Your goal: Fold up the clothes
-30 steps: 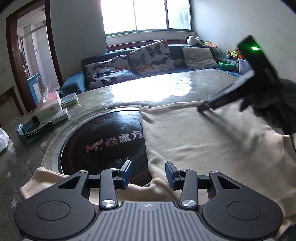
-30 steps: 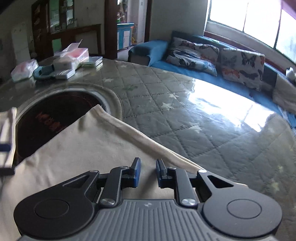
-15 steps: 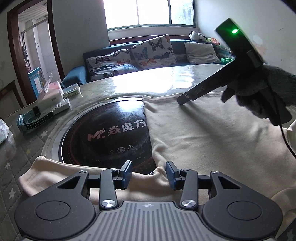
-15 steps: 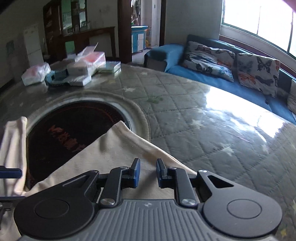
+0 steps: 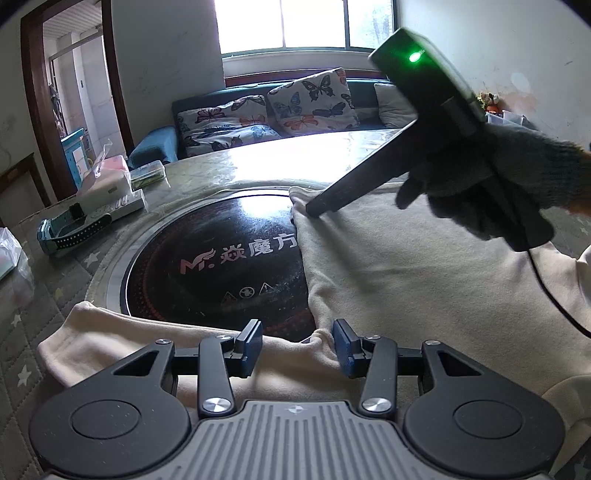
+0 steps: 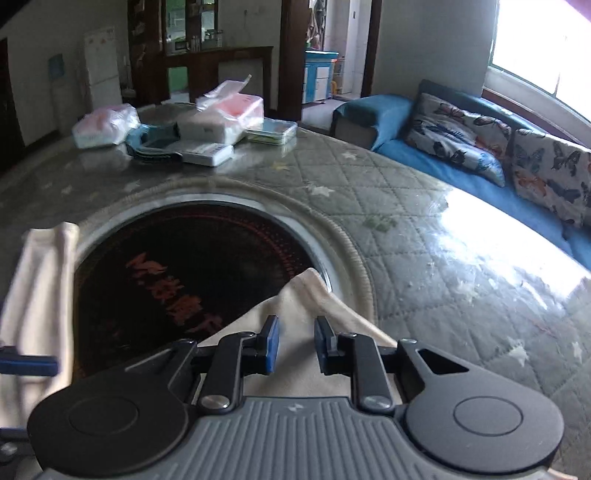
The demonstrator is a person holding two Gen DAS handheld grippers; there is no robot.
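A cream garment (image 5: 424,280) lies spread on a round table (image 6: 424,229) covered by a quilted, star-patterned cloth under a glossy clear sheet. Part of the garment covers the black glass cooktop (image 5: 221,266) sunk into the table's middle, and one sleeve (image 5: 122,332) trails off along the cooktop's near rim.

The left gripper (image 5: 297,345) hovers low over a bunched fold of the garment at the cooktop's near rim; its jaws stand apart, with fabric below and between them but not pressed by the pads.

The right gripper (image 6: 296,343), held in a grey-gloved hand (image 5: 491,192), points down at the garment's far corner (image 6: 306,284), which lies over the cooktop's rim. Its jaws are narrowly apart and opening; cloth lies beneath them, and the pads do not pinch it.

Toward the table's far edge sit tissue packs (image 6: 229,114), a white plastic bag (image 6: 103,125), a blue tray (image 6: 151,142) and a flat box (image 6: 271,133). Beyond the table a blue sofa (image 6: 424,147) carries butterfly-print cushions (image 6: 458,133) under a bright window (image 5: 306,22).
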